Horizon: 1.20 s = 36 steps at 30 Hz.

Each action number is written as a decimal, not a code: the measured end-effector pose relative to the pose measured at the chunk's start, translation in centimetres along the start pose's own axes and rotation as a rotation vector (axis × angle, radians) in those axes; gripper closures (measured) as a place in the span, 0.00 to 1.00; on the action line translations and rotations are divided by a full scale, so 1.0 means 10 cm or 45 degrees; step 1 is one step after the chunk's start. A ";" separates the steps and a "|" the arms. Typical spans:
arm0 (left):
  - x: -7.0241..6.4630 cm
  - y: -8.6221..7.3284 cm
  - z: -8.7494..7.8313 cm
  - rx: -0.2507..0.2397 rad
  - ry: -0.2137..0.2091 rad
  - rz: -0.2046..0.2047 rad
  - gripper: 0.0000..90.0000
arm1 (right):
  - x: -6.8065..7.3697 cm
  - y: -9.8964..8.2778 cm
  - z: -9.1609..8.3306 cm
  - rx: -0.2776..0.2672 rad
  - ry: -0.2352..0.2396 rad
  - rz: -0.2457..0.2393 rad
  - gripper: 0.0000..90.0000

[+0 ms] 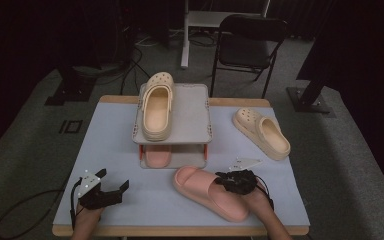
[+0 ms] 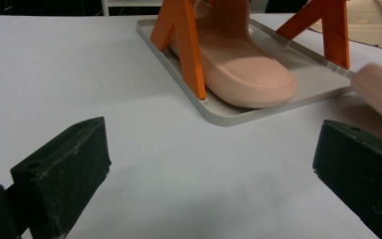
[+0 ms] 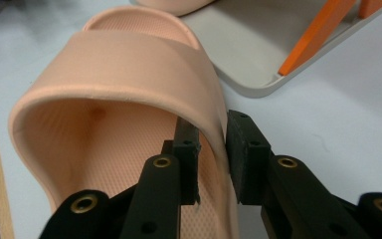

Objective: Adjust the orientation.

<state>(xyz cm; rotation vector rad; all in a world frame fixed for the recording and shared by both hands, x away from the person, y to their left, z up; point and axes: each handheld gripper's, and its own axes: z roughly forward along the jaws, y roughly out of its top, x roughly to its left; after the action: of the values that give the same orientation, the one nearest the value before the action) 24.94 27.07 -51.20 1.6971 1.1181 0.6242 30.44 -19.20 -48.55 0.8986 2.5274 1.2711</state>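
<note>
Ahead of both tongs, on the counter (image 1: 115, 150): a grey two-tier rack (image 1: 190, 125), cream clog (image 1: 157, 106) on top, pink slide (image 2: 234, 55) on the lower tray, probably awaiting its mate. Between the right tongs (image 3: 211, 149), clamped on its strap wall, one jaw inside, one outside: the loose pink slide (image 1: 207, 192), likely gripped for lifting to the rack. Resting apart at the near left, gaping wide, holding nothing: left tongs (image 1: 111, 192).
</note>
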 end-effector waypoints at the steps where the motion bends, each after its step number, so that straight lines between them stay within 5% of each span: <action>1: 0.00 0.00 0.00 0.000 -0.001 -0.001 0.02 | 0.00 0.01 -0.01 -0.010 0.000 0.007 0.86; 21: -0.03 0.04 0.06 -0.005 -0.022 0.015 0.02 | 0.01 0.20 -0.01 -0.047 -0.138 0.102 0.91; 36: -0.06 0.09 0.15 -0.011 -0.054 0.031 0.02 | 0.07 0.41 0.23 -0.065 -0.323 0.340 0.91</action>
<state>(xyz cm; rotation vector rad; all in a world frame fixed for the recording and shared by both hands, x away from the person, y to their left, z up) 26.25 25.72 -50.90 1.7113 1.0652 0.6046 32.64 -15.40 -46.75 1.3279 2.2259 1.1950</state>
